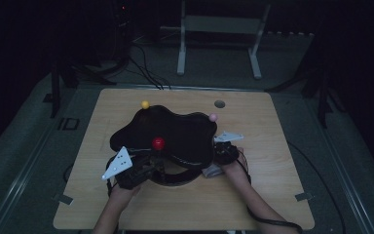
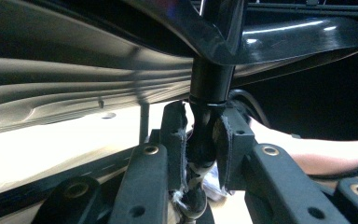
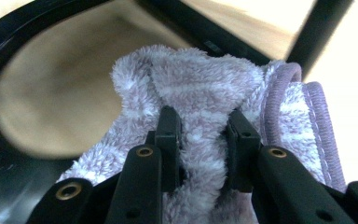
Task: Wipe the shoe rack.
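You've got your left gripper (image 2: 199, 154) clamped on the black stand's (image 1: 168, 134) post near the table's (image 1: 272, 195) front edge, right gripper (image 3: 200, 140) pinching the lilac cloth (image 3: 205, 88) beside it — wiping looks barely begun.

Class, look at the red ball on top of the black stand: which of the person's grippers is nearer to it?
Left. The left gripper sits just below the red ball, clamped on the black stand's post. The right gripper is off to its right, holding the purple cloth.
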`<state>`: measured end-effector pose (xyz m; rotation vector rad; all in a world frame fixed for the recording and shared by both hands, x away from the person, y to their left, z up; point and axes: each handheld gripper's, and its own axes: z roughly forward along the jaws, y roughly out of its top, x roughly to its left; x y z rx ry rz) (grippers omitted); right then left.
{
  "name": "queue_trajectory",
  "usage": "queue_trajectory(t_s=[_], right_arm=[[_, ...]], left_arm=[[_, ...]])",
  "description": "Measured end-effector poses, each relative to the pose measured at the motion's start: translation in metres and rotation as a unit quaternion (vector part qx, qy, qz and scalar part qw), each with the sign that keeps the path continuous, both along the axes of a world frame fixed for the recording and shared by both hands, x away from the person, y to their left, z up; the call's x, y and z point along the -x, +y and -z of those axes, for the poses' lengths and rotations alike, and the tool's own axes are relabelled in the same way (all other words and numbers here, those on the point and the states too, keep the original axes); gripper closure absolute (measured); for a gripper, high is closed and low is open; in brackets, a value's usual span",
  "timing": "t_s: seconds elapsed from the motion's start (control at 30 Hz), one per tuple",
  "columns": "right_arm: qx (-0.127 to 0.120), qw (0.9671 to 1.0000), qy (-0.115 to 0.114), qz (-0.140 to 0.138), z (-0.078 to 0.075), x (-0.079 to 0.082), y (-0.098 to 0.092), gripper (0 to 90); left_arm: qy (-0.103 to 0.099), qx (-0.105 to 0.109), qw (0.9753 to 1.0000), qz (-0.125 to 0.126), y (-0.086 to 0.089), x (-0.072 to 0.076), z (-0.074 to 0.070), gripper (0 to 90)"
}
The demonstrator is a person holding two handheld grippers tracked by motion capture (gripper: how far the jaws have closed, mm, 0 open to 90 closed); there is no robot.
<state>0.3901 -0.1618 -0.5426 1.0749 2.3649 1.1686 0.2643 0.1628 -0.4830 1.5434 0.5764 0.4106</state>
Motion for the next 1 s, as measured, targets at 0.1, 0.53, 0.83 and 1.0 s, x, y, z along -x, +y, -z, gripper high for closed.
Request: queue_trajectory(t_s=[0.1,0.53,0.83,1.0], right_arm=[[0.0,1.0,0.004,0.009,-0.001,-0.008,0.0,70.7],[-0.031,0.9993,0.015,0.011,0.005,-0.005,-0.009,71.7],[-0.032,0.9988,0.01,-0.036,0.006,0.043,-0.001,71.6],[-0.025,0.9973,0.0,-0.069,0.006,0.064,0.018,71.6]], left_arm=[[-0.001,0.0,1.0,0.0,0.0,0.0,0.0,75.5],[0.003,0.001,1.0,-0.004,-0.001,0.0,0.0,75.4],[0.005,-0.001,1.0,-0.007,-0.002,0.001,0.0,75.3],[0.004,-0.001,1.0,-0.007,-0.002,0.001,-0.001,75.3]])
